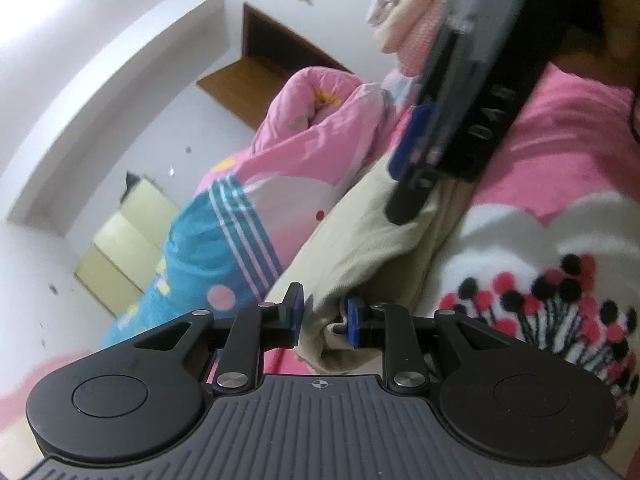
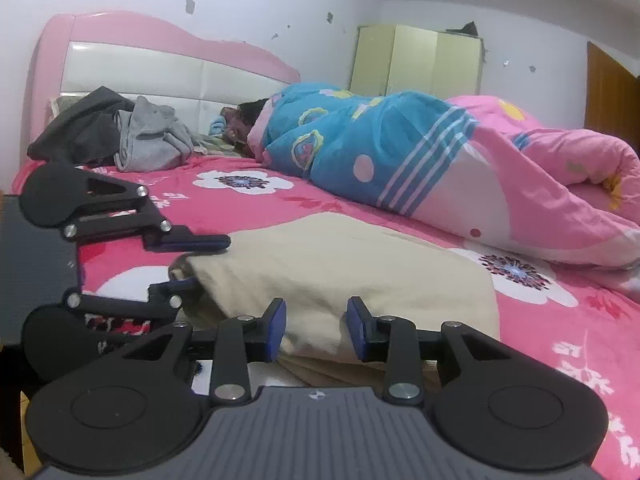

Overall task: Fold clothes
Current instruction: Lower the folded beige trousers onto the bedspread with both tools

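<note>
Right wrist view: the beige garment [image 2: 340, 276] lies folded on the pink flowered bedsheet [image 2: 560, 344]. The right gripper [image 2: 316, 330] straddles its near edge, fingers apart. The left gripper [image 2: 192, 262] does likewise at its left corner. A blue-and-pink quilt [image 2: 400, 152] is bunched behind.

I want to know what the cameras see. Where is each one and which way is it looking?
Left wrist: on the left tool, tilted sideways, looking along the beige cloth at the quilt; the right tool shows.
Right wrist: on the right tool, low over the bed, facing the headboard; the left tool shows.
Both share cloth, quilt, wardrobe.
</note>
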{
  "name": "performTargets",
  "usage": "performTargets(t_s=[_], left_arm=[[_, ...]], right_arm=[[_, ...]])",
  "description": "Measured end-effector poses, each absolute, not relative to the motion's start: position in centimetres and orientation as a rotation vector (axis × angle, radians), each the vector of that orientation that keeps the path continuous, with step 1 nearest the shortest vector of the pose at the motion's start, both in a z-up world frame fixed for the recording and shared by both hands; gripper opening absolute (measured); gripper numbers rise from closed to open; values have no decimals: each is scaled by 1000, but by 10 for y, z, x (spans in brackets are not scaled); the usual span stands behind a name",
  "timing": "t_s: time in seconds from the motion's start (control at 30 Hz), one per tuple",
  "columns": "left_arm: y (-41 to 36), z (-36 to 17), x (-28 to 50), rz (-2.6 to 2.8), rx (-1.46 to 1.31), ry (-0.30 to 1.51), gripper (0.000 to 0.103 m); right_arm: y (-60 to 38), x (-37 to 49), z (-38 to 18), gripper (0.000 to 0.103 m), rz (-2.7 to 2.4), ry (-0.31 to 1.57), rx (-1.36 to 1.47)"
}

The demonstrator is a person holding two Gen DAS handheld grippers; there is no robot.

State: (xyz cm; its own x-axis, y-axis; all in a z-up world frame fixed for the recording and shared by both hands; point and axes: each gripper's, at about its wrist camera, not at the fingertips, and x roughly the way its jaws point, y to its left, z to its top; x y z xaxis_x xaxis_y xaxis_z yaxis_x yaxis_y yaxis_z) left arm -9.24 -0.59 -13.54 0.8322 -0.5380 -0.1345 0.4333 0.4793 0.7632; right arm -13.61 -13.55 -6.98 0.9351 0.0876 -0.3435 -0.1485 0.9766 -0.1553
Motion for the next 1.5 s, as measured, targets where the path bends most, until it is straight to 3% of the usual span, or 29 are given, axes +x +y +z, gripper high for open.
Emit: performTargets(t_s=[0.1,0.3,0.73,0.93,1.17,1.5], left_arm=[[-6,-137,-96,-594,898,-110,23],[27,-115,-105,-640,786,-26,34],[32,-67,-90,-668,382,85,34],[0,-88,-70,-727,386,149,33],[9,-105,-74,-744,376,136,33],[-2,-87,-80,-799,318,69,34]], right_arm=[[-132,-137,-80,36,116,335,-212],[-132,-141,-82,37,113,319,-199],[-136,-144,-86,38,95,287,-94],[-140,-150,-76,36,78,293,-27],[-154,-168,-63,36,-42,263,-63],[-154,-167,-92,37,-90,287,-101]])
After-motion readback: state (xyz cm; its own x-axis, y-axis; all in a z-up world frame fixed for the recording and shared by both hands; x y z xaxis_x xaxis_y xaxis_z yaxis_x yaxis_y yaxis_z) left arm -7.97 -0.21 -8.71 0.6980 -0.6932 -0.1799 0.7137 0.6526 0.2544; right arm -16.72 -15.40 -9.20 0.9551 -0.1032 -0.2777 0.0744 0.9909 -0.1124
